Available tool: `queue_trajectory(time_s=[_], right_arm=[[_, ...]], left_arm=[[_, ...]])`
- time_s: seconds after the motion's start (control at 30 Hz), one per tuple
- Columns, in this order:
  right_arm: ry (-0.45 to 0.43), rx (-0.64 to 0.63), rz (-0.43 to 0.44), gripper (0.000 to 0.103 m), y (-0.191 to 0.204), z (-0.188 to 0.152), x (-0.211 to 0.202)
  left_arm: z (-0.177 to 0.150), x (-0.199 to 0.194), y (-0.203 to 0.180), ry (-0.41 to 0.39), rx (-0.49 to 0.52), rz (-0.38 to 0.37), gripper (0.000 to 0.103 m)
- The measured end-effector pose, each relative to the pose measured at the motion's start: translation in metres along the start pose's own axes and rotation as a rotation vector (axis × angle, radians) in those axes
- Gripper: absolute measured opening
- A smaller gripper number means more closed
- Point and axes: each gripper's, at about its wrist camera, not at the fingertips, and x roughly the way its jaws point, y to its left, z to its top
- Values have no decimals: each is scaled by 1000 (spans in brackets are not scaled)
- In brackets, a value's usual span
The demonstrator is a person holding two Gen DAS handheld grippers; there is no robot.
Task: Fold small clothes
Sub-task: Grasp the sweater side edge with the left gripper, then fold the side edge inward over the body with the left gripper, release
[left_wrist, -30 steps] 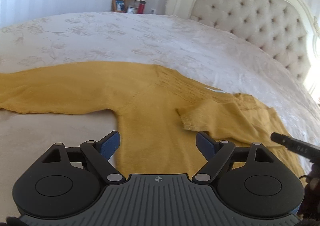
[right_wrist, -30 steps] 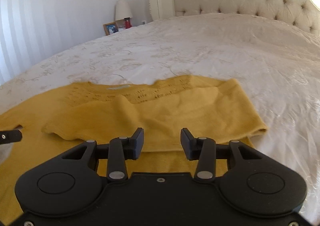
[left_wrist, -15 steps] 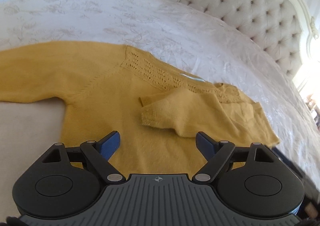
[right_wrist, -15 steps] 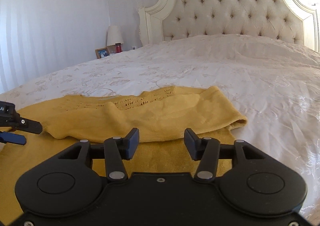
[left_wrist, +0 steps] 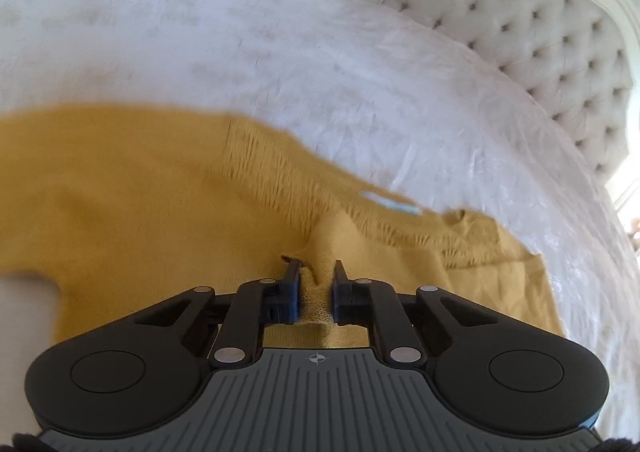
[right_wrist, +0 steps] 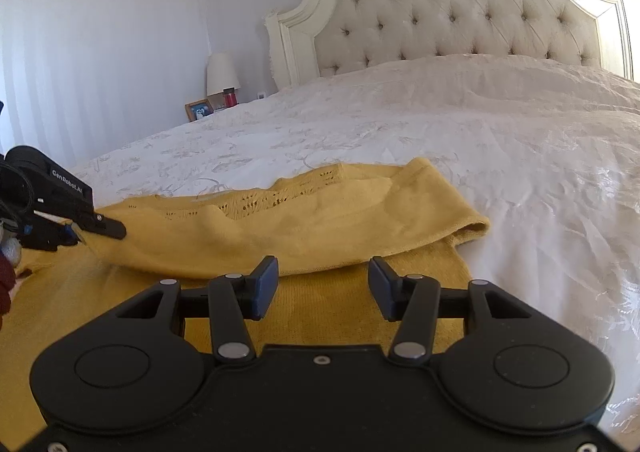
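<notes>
A mustard-yellow knit sweater (left_wrist: 140, 204) lies flat on the white bedspread (left_wrist: 280, 64). One sleeve (right_wrist: 320, 228) is folded across its body. My left gripper (left_wrist: 316, 284) is shut on the cuff end of that folded sleeve (left_wrist: 316, 300). In the right wrist view the left gripper (right_wrist: 86, 232) shows at the far left, pinching the cuff. My right gripper (right_wrist: 322, 286) is open and empty, hovering just above the sweater's body below the folded sleeve. The other sleeve (left_wrist: 60, 156) stretches out to the left.
A tufted cream headboard (right_wrist: 460, 4) stands at the far end of the bed. A nightstand with a lamp (right_wrist: 222, 74), a photo frame (right_wrist: 199, 110) and a red jar stands beyond the bed's far side. The white bedspread (right_wrist: 480, 140) extends to the right of the sweater.
My left gripper has moved forward and shut on the cuff of the folded sleeve. My right gripper has tilted up slightly and stays open.
</notes>
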Motion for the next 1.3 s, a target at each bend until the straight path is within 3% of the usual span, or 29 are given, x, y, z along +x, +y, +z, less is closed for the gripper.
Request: queue_trajectory(time_s=[0.1,0.17,0.47,0.7,0.87,1.0,1.07,1.13,1.2,1.3], right_arm=[[-7,9,6,59,-1,0,-1],[-6,12,9,61,-1,0,-1],[24,14,13,61,-2,1,4],[33,10,13,61,-1,0,5],[36,6,10,61,1,0,5],[38,3,9,61,2,0,5],[42,0,8,61,3,0,7],[44,-2,7,61,3,0,7],[45,-4,7,61,3,0,8],[45,-2,7,61,3,0,8]], left_arm=[[16,-25,-19,-133,186,63,14],[24,-35,-16,-167,207,96,14],[10,-7,35,-18,128,219,19],[0,-15,41,-72,196,250,23],[2,-27,47,-152,180,249,24],[6,-22,50,-109,173,259,24],[7,-18,49,-96,162,252,27],[6,-10,46,-59,148,228,37],[2,-4,37,-29,160,175,37],[-6,-8,12,-32,248,-35,37]])
